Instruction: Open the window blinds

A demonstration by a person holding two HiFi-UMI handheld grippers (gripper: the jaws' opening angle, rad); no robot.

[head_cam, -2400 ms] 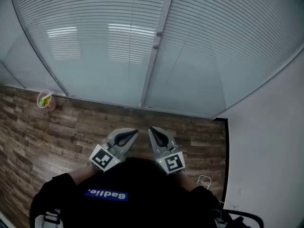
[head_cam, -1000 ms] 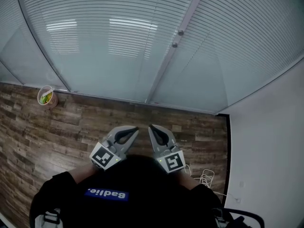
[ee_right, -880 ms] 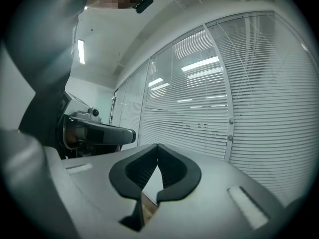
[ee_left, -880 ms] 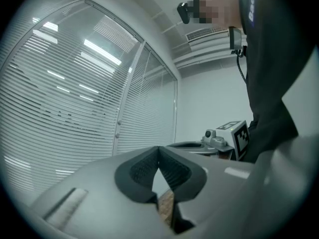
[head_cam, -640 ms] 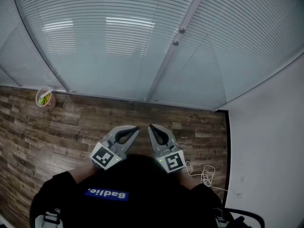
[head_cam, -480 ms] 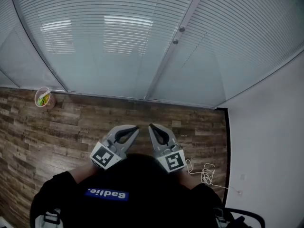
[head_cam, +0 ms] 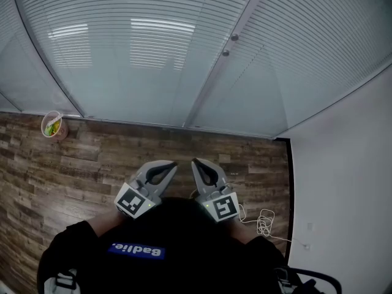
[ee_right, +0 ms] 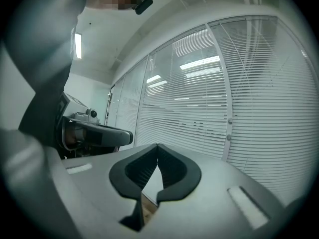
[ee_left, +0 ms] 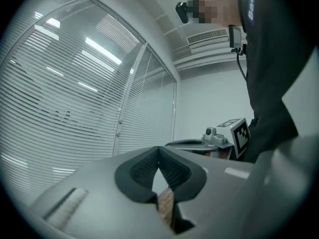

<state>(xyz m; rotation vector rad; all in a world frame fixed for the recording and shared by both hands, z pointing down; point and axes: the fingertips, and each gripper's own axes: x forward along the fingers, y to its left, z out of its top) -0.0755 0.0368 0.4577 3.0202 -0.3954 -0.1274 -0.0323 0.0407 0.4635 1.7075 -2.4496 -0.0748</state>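
Closed white slat blinds (head_cam: 128,48) hang behind a glass wall in front of me. Two small round knobs (head_cam: 230,45) sit on the vertical frame post (head_cam: 211,78) between two panes. The same knobs (ee_left: 119,128) (ee_right: 229,128) show in both gripper views, well away from the jaws. My left gripper (head_cam: 173,163) and right gripper (head_cam: 194,162) are held side by side close to my body, over the wood floor. Each is shut with nothing between its pads. In its own view the left gripper (ee_left: 159,148) has its tips touching, and so does the right gripper (ee_right: 157,146).
A noodle cup (head_cam: 52,125) stands on the wood floor (head_cam: 92,164) by the glass at the left. A white cable (head_cam: 264,222) lies coiled on the floor near the white wall (head_cam: 343,182) on the right. An air-conditioning vent (ee_left: 207,36) is overhead.
The head view has drifted, so the frame post and knobs sit further right than in the earliest frame. Both grippers have stayed shut in the same place.
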